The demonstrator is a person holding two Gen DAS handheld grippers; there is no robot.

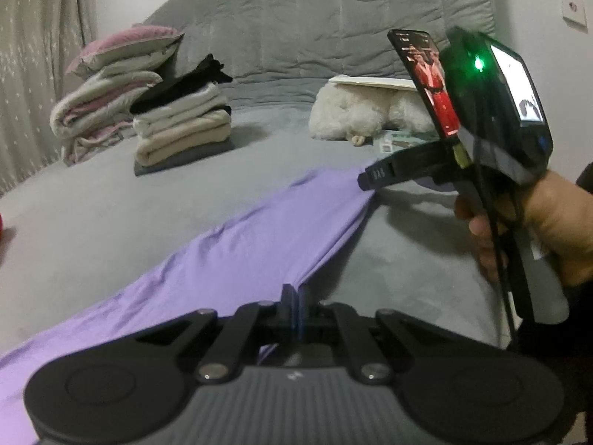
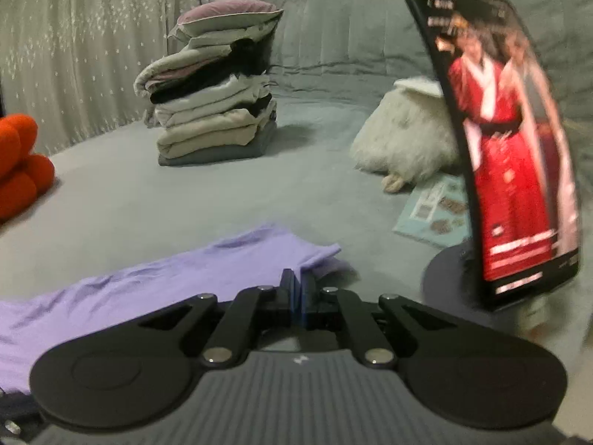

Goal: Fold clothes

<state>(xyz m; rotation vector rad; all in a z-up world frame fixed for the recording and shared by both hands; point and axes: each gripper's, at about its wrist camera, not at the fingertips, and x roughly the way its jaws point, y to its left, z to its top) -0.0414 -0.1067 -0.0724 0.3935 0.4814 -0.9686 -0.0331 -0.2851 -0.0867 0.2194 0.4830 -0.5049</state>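
Observation:
A lilac garment (image 1: 237, 244) lies stretched across the grey bed (image 1: 111, 200). My left gripper (image 1: 296, 291) is shut on its near edge. My right gripper (image 1: 365, 181) shows in the left wrist view further along the same edge, shut on the cloth. In the right wrist view the right gripper (image 2: 298, 278) pinches the lilac garment (image 2: 148, 293) at a corner. The cloth is pulled taut between the two grippers.
A stack of folded clothes (image 1: 181, 126) stands toward the headboard, with folded bedding (image 1: 103, 100) beside it. A white plush toy (image 1: 355, 115) lies right, near a leaflet (image 2: 433, 211). A phone on a stand (image 2: 511, 148) is close on the right. An orange cushion (image 2: 18, 163) sits at left.

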